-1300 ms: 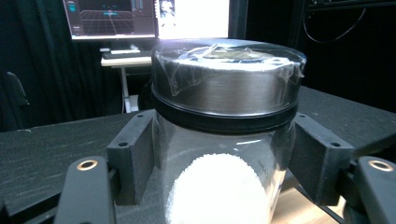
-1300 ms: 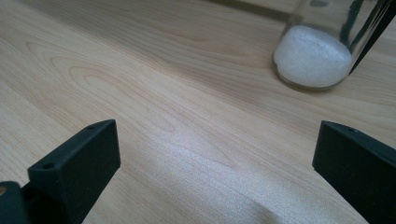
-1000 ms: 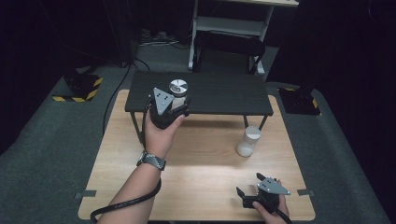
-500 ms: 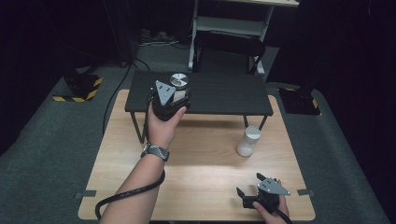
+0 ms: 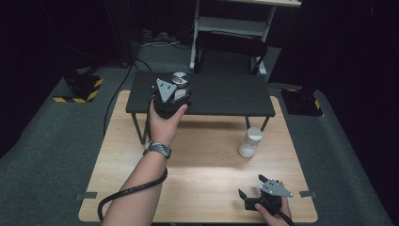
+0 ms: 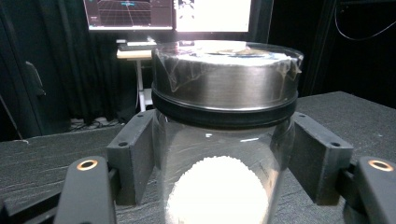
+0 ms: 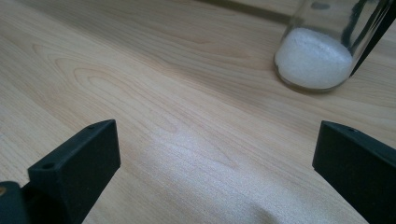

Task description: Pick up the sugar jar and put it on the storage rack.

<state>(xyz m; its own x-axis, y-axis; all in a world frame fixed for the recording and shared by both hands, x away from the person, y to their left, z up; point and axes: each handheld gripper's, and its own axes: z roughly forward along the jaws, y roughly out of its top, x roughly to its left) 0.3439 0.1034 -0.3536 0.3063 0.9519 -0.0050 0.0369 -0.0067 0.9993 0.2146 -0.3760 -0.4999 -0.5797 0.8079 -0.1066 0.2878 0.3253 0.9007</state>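
Your left gripper (image 6: 224, 186) is clamped on a clear glass jar (image 6: 224, 154) with a silver metal lid and white grains at the bottom. The jar is at the black shelf (image 5: 226, 94). Your right gripper (image 7: 215, 168) rests released on the wooden table (image 5: 202, 155).

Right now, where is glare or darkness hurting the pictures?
Left gripper view: glare whitens the jar's metal lid, and the two monitors behind blow out. High view: the room around the wooden table is nearly black. Right gripper view: a soft sheen on the wood.
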